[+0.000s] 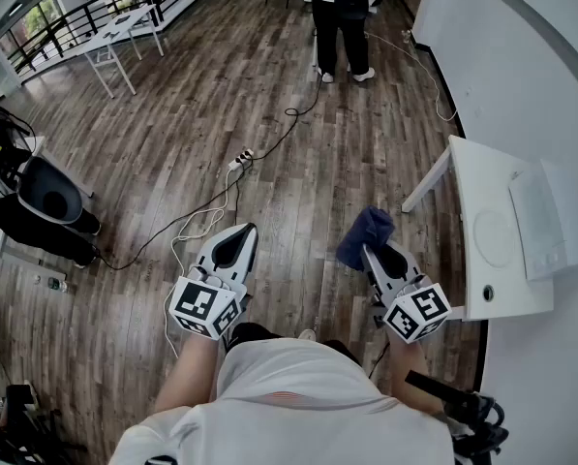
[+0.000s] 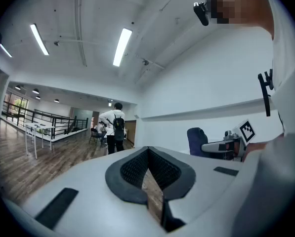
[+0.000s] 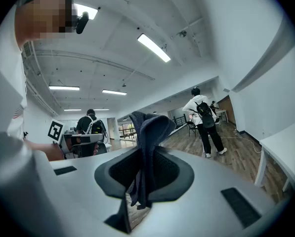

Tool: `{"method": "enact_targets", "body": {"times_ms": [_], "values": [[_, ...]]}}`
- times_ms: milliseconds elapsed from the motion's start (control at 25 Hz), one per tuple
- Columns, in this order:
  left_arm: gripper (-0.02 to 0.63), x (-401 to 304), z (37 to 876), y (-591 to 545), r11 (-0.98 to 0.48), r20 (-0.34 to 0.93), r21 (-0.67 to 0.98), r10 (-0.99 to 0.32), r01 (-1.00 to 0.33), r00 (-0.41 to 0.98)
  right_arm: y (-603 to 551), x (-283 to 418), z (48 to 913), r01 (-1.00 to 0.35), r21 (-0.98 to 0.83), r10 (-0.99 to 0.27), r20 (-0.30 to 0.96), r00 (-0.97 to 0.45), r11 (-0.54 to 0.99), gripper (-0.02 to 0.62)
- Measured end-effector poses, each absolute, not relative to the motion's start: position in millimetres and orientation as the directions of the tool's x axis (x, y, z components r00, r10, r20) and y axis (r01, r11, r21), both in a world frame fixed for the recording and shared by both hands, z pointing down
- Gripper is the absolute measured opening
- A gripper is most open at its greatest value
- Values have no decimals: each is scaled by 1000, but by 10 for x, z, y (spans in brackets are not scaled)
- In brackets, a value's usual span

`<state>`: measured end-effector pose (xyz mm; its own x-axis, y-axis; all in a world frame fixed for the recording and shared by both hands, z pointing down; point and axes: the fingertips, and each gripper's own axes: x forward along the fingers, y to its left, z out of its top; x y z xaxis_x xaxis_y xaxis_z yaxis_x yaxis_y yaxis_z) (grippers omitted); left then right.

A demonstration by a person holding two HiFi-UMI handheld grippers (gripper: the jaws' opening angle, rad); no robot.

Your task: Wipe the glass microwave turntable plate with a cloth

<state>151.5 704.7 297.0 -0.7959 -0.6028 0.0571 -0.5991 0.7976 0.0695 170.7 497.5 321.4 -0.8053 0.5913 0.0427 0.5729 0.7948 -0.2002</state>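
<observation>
Plainly, both grippers hung over the wooden floor [image 1: 269, 85], short of the white bench [image 1: 482, 177] at the right. The right gripper [image 1: 371, 250] had its jaws clamped on a dark blue cloth [image 1: 366, 232], which stood up in a bunched fold from between them in the right gripper view [image 3: 149, 132]. The left gripper [image 1: 242, 231] had its jaws pressed together with nothing between them, as its own view showed [image 2: 147, 151]. The glass plate [image 1: 494, 238] lay flat on the bench, faint and round, beside a white box [image 1: 537, 219], well apart from the cloth. A power strip [image 1: 240, 159] with its cable lay on the floor, and a person [image 1: 342, 8] stood far off.
</observation>
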Motion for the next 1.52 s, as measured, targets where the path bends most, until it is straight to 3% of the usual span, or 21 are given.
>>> {"method": "enact_targets", "body": {"times_ms": [640, 1080, 1520], "values": [[11, 925, 3137, 6115, 704, 95, -2, -707, -710, -701, 4118, 1275, 3422, 455, -217, 475, 52, -878, 864, 61], [11, -435, 3017, 5725, 576, 45, 64, -818, -815, -574, 3859, 335, 3262, 300, -180, 319, 89, -943, 937, 61], [11, -1721, 3162, 5468, 389, 61, 88, -921, -917, -384, 3710, -354, 3296, 16, -147, 37, 142, -989, 989, 61]]}}
